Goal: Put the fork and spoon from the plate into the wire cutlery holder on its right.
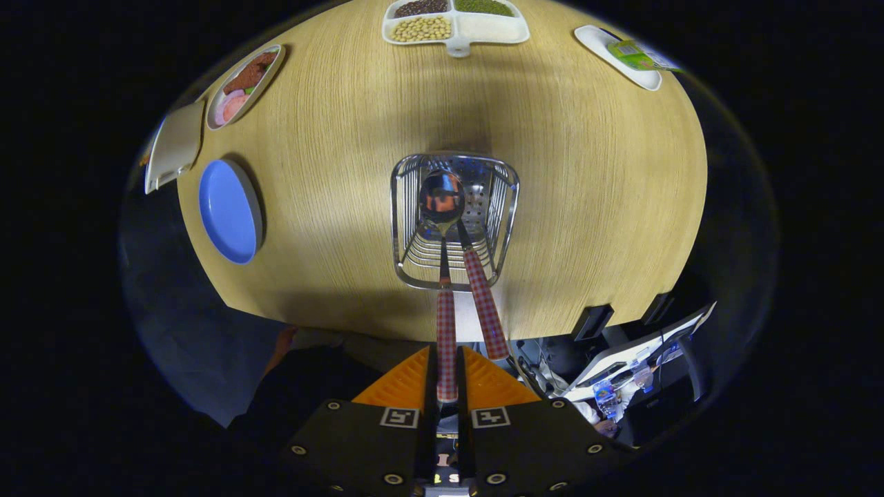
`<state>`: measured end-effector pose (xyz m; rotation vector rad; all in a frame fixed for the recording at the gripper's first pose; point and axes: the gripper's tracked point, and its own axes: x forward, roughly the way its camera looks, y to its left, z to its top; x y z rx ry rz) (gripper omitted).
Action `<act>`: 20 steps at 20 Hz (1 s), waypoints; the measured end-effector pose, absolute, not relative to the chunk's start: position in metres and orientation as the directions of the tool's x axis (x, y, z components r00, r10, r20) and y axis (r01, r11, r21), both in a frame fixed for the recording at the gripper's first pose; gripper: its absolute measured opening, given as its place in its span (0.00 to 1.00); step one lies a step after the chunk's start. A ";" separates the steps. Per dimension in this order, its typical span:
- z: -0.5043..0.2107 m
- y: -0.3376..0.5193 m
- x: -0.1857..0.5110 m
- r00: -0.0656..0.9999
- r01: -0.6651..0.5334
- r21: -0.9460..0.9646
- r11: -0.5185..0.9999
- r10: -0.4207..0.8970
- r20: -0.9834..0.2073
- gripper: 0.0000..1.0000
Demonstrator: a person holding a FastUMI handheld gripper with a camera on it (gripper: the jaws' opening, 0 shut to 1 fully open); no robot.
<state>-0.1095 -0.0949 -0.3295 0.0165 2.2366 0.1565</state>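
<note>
Tool (446, 376) clamping checked-handled spoon (442, 200) (shiny bowl), over wire cutlery holder (407, 207)

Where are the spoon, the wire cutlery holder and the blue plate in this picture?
spoon (442, 195): gripper view, on its bowl, over the holder; the fingers grip its handle.
wire cutlery holder (400, 207): gripper view, on its left wire wall.
blue plate (228, 210): gripper view, on its bare middle, left of the holder.

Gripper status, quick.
Gripper: shut on the spoon by its checked handle, bowl over the wire cutlery holder, beside the fork.
</note>
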 end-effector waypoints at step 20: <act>-0.225 -0.066 0.028 0.440 0.060 0.273 0.960 0.219 -0.871 0.89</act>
